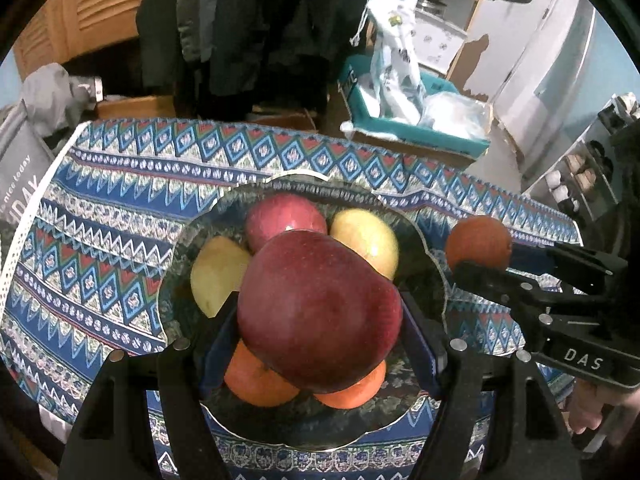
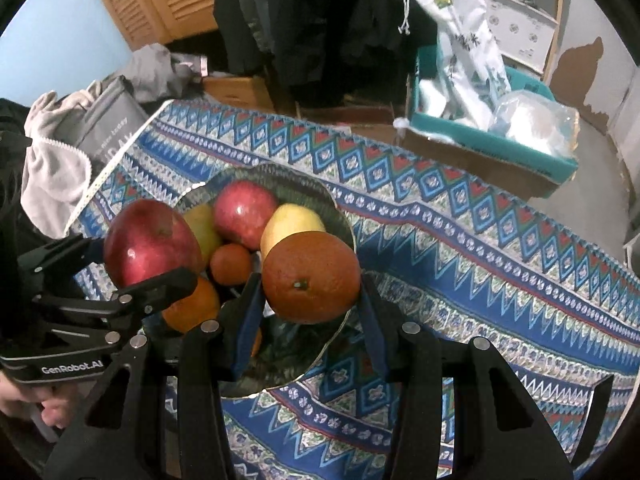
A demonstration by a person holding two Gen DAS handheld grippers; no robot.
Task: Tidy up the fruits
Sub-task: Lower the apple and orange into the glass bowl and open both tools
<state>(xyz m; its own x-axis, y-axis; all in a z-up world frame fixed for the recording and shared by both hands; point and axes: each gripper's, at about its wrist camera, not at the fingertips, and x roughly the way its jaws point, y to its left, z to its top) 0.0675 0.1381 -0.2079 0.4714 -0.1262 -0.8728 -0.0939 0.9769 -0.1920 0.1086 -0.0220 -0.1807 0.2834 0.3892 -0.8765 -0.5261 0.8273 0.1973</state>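
A patterned tablecloth [image 1: 120, 208] is spread under a dark glass bowl [image 1: 424, 240], in which apples and oranges are piled. A big red apple [image 1: 320, 308] is clamped by the left gripper [image 1: 320, 320] above the bowl. An orange [image 2: 312, 276] is gripped by the right gripper [image 2: 310, 300] over the bowl's rim

Black left gripper [image 1: 320, 320] and right gripper [image 2: 310, 312], blue-padded jaws, silver screws.
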